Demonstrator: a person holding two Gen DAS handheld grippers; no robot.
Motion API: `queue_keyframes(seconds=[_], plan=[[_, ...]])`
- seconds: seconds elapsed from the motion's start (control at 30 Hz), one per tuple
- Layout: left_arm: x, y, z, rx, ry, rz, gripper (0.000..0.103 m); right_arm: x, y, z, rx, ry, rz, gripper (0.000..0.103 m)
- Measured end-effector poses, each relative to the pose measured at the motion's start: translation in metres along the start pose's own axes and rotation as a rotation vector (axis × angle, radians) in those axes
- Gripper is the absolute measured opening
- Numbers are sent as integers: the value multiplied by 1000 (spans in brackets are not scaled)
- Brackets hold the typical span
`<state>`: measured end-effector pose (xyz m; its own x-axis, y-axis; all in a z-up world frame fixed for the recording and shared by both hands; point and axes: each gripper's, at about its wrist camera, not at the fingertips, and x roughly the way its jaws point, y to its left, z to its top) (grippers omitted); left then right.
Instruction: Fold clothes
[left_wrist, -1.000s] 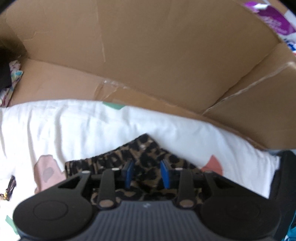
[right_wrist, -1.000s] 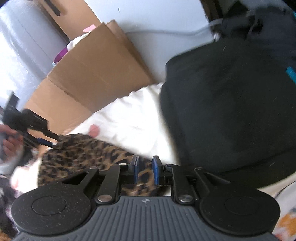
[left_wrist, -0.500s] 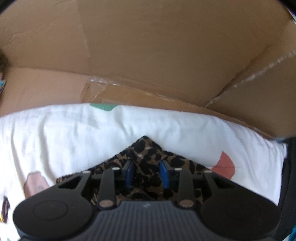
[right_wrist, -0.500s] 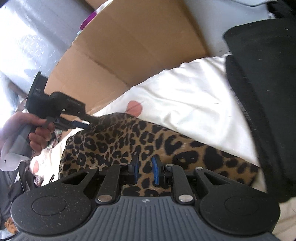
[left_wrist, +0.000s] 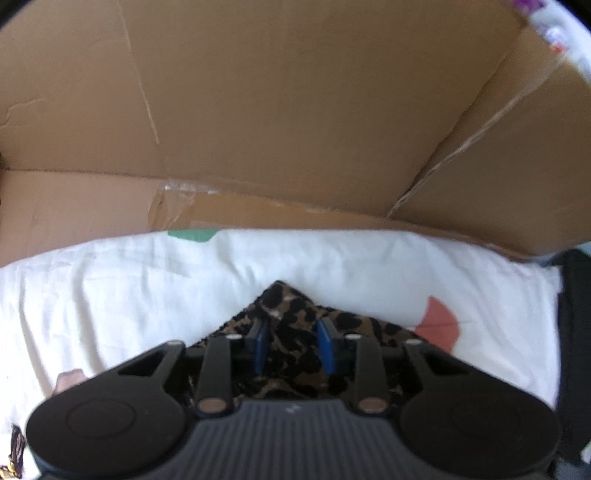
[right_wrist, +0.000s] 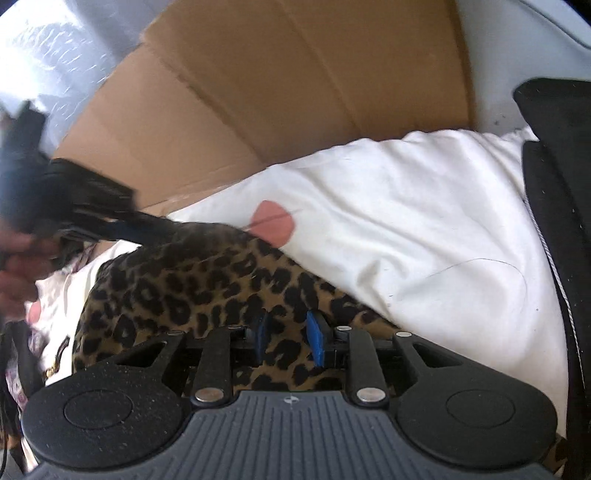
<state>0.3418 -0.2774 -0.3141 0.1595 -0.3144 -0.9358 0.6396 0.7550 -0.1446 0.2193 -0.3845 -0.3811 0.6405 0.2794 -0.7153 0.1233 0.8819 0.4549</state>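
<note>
At far left of the right wrist view: a bare hand (right_wrist: 18, 258), blurred, gripping the black handle of the left gripper (right_wrist: 147, 230), tip lying at the far corner of the leopard-print fabric garment (right_wrist: 192, 291). Left wrist view: blue-padded left gripper (left_wrist: 293, 345) straddling that raised corner of the leopard-print fabric garment (left_wrist: 291, 314), jaws closing, gap narrow, cloth bunched between the pads but firm contact not clear. At centre: garment spread in a lumpy heap on a white bed sheet with coral and green patches (right_wrist: 406, 240), corrugated brown cardboard panel (left_wrist: 295, 110) propped behind. Toward the right: blue-padded right gripper (right_wrist: 286, 341) over the near edge of the garment, jaws opening, a modest gap, cloth lying between the pads without visible pinch. At far right: a black fabric item (right_wrist: 554, 166) beside the sheet.

Progress, as judged: early to middle; garment bunched rather than squared, no crisp crease or stacked pile visible; flattening and further folds left to do.

Hidden or unclear: garment type and full outline, near part cut off by the gripper bodies; left edge motion-blurred; small dark objects at lower left unidentifiable.
</note>
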Motion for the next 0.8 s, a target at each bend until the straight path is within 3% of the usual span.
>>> queue_keyframes(seconds=[0.17,0.3,0.47,0.63,0.8], plan=[[-26,4,-4,50,-15,-41,23,-4,-1,-1,-38,-12,-28,28],[-34,7,-17,81,42,-63,22,-5,-9,-2,12,-33,-63,28],[-24,7,-35,120,101,-47,22,-6,-10,-5,-5,-29,-69,28],[-1,6,-51,148,101,-3,21,-6,-19,-3,21,-21,-57,28],[21,9,-56,113,83,11,4,-4,-22,-3,20,-19,-56,28]])
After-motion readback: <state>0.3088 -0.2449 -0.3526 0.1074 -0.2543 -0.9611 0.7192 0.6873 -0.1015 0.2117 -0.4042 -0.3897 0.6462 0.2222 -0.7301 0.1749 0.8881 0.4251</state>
